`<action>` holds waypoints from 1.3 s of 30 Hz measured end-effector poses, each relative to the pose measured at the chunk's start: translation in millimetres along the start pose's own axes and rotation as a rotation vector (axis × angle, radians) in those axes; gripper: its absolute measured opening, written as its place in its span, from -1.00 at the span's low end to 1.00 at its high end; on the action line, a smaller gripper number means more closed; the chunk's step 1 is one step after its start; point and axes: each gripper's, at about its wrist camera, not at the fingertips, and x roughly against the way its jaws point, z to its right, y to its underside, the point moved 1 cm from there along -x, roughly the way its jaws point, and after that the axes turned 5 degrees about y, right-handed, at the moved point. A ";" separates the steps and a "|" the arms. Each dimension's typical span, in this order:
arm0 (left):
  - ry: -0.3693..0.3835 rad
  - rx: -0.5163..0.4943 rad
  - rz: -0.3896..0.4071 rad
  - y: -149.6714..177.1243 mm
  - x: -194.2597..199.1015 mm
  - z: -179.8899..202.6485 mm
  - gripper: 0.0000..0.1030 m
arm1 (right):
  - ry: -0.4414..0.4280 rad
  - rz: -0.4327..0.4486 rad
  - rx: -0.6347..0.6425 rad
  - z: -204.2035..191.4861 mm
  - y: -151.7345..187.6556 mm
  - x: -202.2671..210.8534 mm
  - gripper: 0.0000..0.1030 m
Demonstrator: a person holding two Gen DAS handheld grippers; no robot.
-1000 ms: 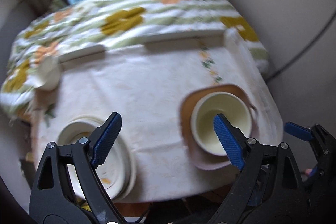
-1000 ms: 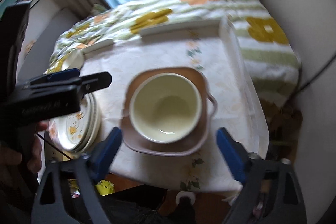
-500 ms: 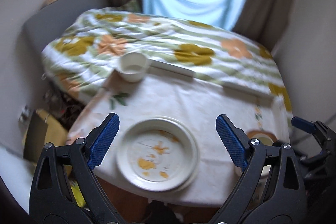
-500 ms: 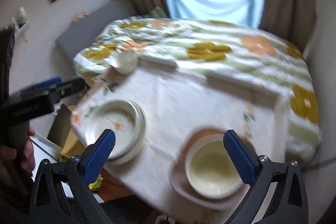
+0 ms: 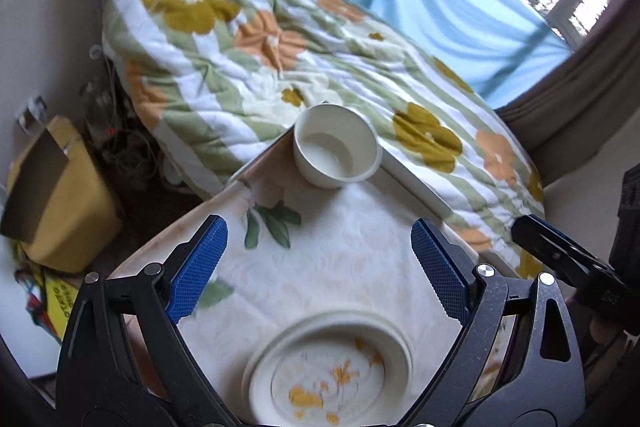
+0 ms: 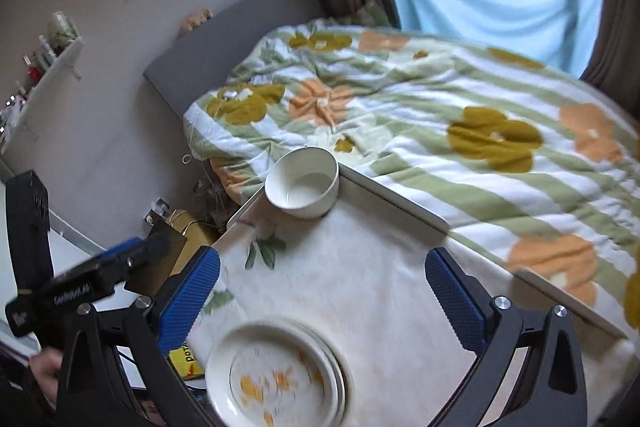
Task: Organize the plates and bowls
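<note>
A small white bowl (image 5: 336,151) stands at the far left corner of the cloth-covered table (image 5: 360,247), also seen as the bowl (image 6: 302,183) in the right wrist view. A stack of white plates with orange flowers (image 5: 328,371) lies near the front edge, just below my left gripper (image 5: 319,269), which hangs open and empty above the cloth. My right gripper (image 6: 322,301) is open too, above and beyond the plates (image 6: 276,375). The left gripper (image 6: 92,279) shows at the left of the right wrist view, held by a hand (image 6: 44,367).
A bed with a flowered quilt (image 6: 460,115) runs along the table's far side, behind a raised white rim (image 6: 400,203). A yellow box (image 5: 56,195) and cables sit on the floor to the left. A wall shelf (image 6: 44,67) hangs farther left.
Both views have swung left across the table. The cream bowl on the brown plate has left the pictures. The small white bowl and the plate stack are now central. Both grippers stay open.
</note>
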 end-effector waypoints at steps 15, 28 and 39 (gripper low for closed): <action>0.031 0.076 -0.188 -46.5 -168.3 -34.6 -0.20 | -0.043 -0.236 -0.032 14.7 -43.1 -185.7 -0.08; 0.007 0.019 -0.203 -51.1 -188.4 -32.3 -0.58 | -0.032 -0.253 -0.052 16.2 -47.8 -214.8 -0.69; 0.005 -0.066 -0.136 -45.9 -142.3 -6.1 -0.59 | -0.022 -0.193 -0.063 10.3 -44.4 -178.1 -0.69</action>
